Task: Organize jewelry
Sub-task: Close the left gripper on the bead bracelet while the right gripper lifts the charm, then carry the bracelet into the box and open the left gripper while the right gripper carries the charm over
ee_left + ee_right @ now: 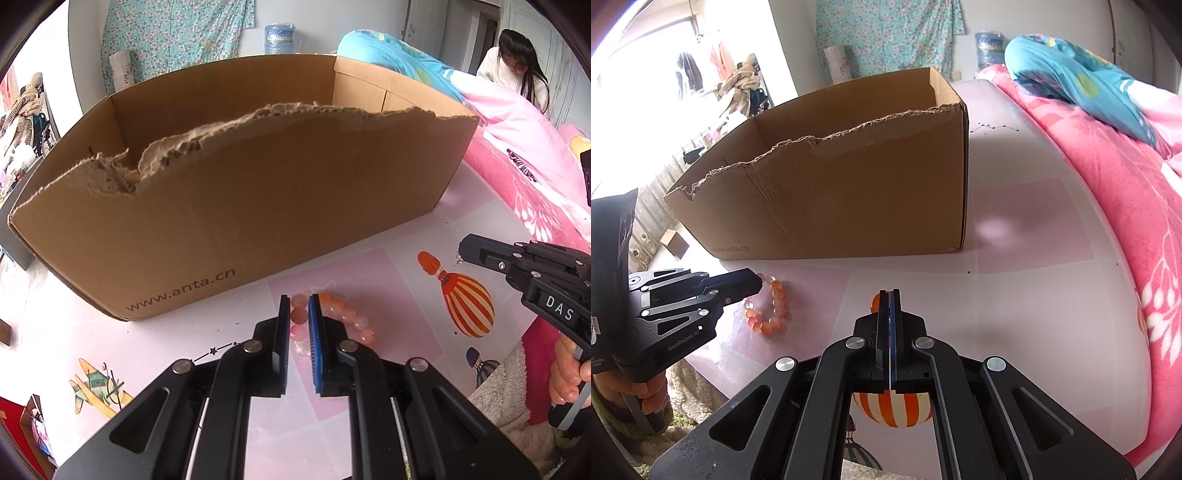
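A bracelet [354, 321] of pink and orange beads lies on the pink patterned table top in front of a torn cardboard box [258, 203]. My left gripper [298, 297] points down at it, and its blue pads hold a few beads on the ring's left side. In the right wrist view the same gripper [755, 284] covers the near end of the bracelet [777, 295], with the box [849, 192] behind it. My right gripper [890, 291] is shut above the striped balloon print. From the left it [461, 251] hovers to the right, with a tiny pale speck at its tip that I cannot identify.
A pink blanket [1108, 184] and a blue quilt [1071, 66] are piled on the bed along the table's right side. A person [517, 66] sits at the far back right. A small cardboard piece [674, 242] lies left of the box, and a fluffy rug [506, 387] is below the near edge.
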### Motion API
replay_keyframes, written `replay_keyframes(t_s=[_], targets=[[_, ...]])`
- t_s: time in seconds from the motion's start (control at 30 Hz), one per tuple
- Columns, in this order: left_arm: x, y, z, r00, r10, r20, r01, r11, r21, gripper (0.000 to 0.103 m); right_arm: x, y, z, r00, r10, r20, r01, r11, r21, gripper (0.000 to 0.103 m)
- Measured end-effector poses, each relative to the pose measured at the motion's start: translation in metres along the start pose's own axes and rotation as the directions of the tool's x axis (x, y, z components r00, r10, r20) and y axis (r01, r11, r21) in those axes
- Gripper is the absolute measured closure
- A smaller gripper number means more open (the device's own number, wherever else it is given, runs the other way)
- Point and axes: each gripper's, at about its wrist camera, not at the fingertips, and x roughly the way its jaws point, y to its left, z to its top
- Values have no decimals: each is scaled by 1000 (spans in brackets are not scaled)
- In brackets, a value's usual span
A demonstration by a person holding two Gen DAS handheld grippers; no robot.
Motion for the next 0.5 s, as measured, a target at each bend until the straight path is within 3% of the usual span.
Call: replay_keyframes(t_s=[0.3,0.5], targets=[[-42,0,9,989,-84,124,81,996,27,94,-21,5,15,995,36,88,-36,999,-8,103],[-83,-2,32,958,-189,218,177,982,72,94,-49,8,48,974,101,204,-96,995,-33,103]])
